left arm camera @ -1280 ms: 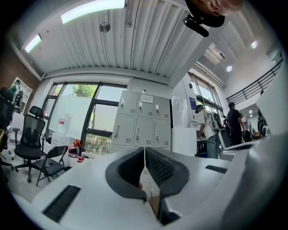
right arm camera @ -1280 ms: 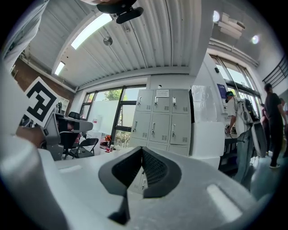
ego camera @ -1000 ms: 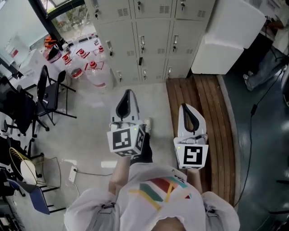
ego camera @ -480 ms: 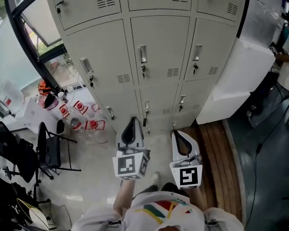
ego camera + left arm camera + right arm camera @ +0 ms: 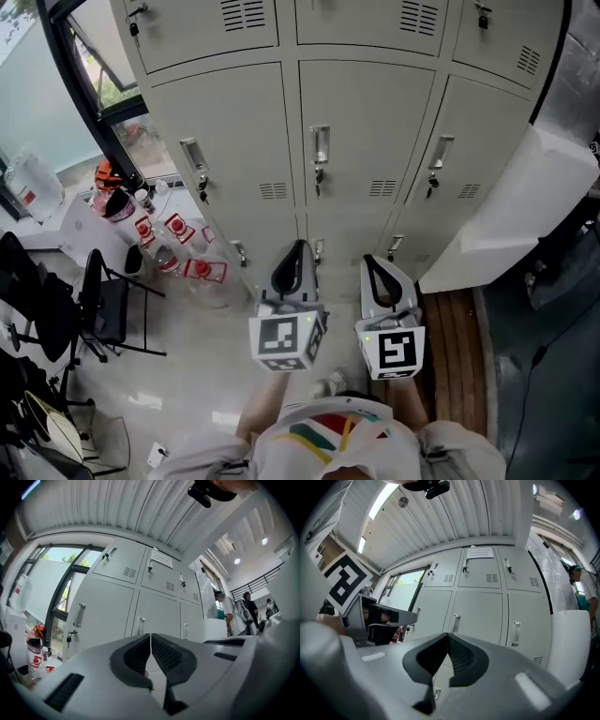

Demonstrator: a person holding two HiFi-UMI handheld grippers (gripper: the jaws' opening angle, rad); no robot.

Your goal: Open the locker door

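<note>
A bank of beige lockers (image 5: pixel 366 141) fills the top of the head view, all doors closed. Each door has a metal handle with a key below it: the left one (image 5: pixel 194 157), the middle one (image 5: pixel 320 150) and the right one (image 5: pixel 440 155). My left gripper (image 5: pixel 298 246) is shut and empty, pointing at the lockers a short way in front of the lower doors. My right gripper (image 5: pixel 372 260) is beside it, also shut and empty. In the left gripper view the jaws of the gripper (image 5: pixel 150 635) meet before the locker doors (image 5: pixel 154 616). The right gripper (image 5: pixel 447 635) faces the middle door's handle (image 5: pixel 455 623).
Water bottles (image 5: pixel 183 253) with red labels stand on the floor left of the lockers, near black chairs (image 5: pixel 103 300) and a black window frame (image 5: pixel 84 103). A big white block (image 5: pixel 506 225) leans at the right over a wooden platform (image 5: pixel 459 347). People (image 5: pixel 248 606) stand far right.
Both grippers have moved forward toward the lockers and risen, still shut. The lockers now appear much nearer and larger in the head view.
</note>
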